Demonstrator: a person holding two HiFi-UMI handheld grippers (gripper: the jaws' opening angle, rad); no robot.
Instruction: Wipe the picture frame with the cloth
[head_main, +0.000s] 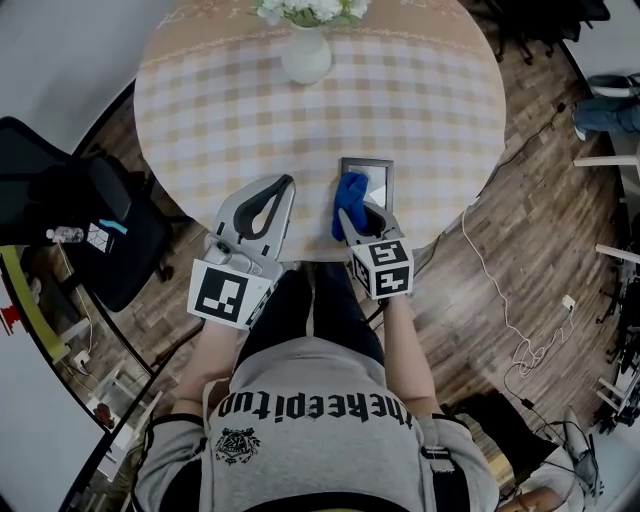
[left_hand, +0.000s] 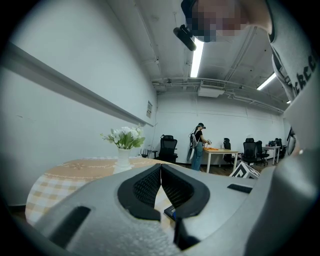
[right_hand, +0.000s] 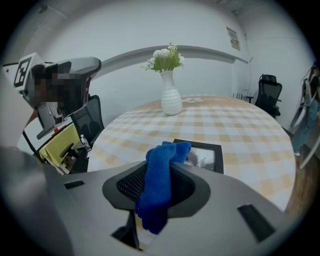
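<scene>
My right gripper (right_hand: 159, 167) pinches the blue cloth (right_hand: 155, 195) over the picture frame (head_main: 374, 170) on the worktop (head_main: 430, 110), seemingly touching it; my left gripper (left_hand: 161, 169) is pressed together, empty.

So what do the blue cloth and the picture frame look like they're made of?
Cloth: soft fabric, probably microfibre, given its fine nubby weave and limp drape. Picture frame: dark matte border, wood or plastic, can't tell; its centre looks glossy.

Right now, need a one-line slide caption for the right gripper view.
Right gripper shut on a blue cloth, held at the dark picture frame lying on the checked table, flower vase beyond.
</scene>
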